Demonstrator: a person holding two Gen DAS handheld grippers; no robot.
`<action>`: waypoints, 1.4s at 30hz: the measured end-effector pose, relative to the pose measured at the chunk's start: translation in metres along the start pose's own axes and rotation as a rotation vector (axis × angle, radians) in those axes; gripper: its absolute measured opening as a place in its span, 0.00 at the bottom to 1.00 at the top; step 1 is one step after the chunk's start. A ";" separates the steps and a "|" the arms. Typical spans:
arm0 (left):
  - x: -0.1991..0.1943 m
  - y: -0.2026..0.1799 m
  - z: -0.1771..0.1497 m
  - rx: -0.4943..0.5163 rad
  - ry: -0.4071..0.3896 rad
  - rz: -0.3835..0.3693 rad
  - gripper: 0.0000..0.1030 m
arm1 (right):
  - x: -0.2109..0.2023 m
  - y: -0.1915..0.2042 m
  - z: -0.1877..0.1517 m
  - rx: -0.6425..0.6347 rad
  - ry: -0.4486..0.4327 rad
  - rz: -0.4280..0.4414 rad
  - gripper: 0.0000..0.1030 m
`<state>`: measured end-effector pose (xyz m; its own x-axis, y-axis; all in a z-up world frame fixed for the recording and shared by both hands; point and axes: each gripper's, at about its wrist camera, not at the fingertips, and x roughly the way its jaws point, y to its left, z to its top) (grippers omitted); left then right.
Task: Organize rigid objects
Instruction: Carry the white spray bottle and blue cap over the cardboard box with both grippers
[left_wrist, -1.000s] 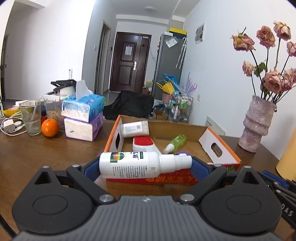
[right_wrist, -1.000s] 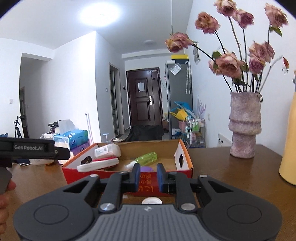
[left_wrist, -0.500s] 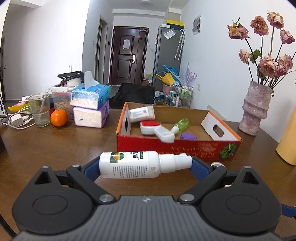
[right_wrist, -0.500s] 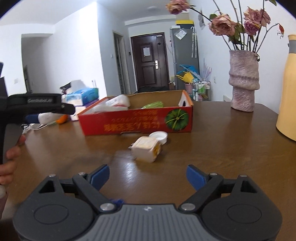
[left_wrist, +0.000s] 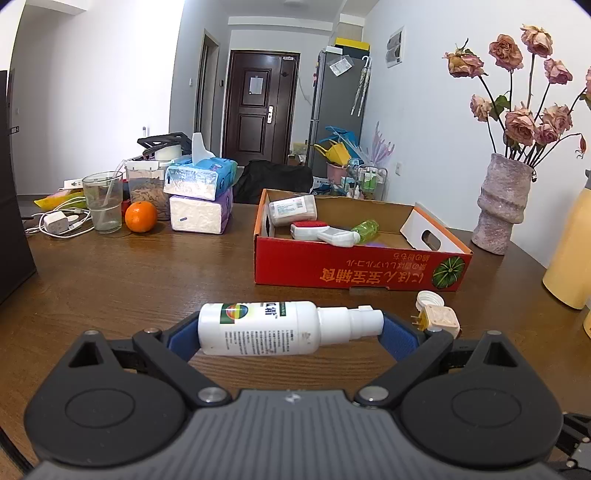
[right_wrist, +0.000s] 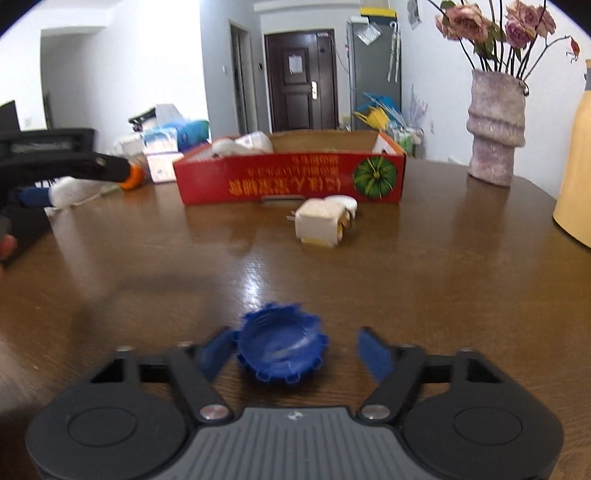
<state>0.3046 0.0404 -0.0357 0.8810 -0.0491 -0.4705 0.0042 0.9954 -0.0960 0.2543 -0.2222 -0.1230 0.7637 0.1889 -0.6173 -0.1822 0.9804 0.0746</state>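
My left gripper (left_wrist: 284, 332) is shut on a white spray bottle (left_wrist: 273, 326), held sideways low over the wooden table in front of the red cardboard box (left_wrist: 354, 267). The box holds a white jar (left_wrist: 293, 210), a red-and-white brush (left_wrist: 323, 232) and a green bottle (left_wrist: 365, 226). My right gripper (right_wrist: 297, 354) is open low over the table, with a blue bottle cap (right_wrist: 282, 347) between its fingers, near the left one. A cream plug adapter (right_wrist: 321, 223) and a white cap (right_wrist: 345, 202) lie in front of the box (right_wrist: 291, 177).
A vase of dried roses (left_wrist: 504, 206) stands right of the box, a yellow jug (left_wrist: 570, 254) at the far right. Tissue packs (left_wrist: 201, 199), an orange (left_wrist: 140, 218), a glass (left_wrist: 102, 201) and a charger with cables (left_wrist: 55, 223) sit at the back left.
Both grippers pulled back from the box and lowered toward the table. The right gripper opened, and the blue cap came into view between its fingers. The left still holds the bottle.
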 end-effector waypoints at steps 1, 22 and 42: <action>-0.002 0.000 -0.001 0.000 0.000 0.000 0.96 | 0.001 0.001 -0.001 -0.005 0.005 -0.002 0.51; 0.009 -0.010 0.022 0.007 -0.028 -0.014 0.96 | -0.006 -0.008 0.055 -0.001 -0.170 -0.058 0.51; 0.070 -0.031 0.085 -0.068 -0.108 -0.031 0.96 | 0.044 -0.031 0.143 0.068 -0.327 -0.046 0.51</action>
<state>0.4062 0.0135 0.0084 0.9266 -0.0667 -0.3700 0.0031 0.9854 -0.1701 0.3825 -0.2359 -0.0405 0.9306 0.1413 -0.3377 -0.1097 0.9877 0.1110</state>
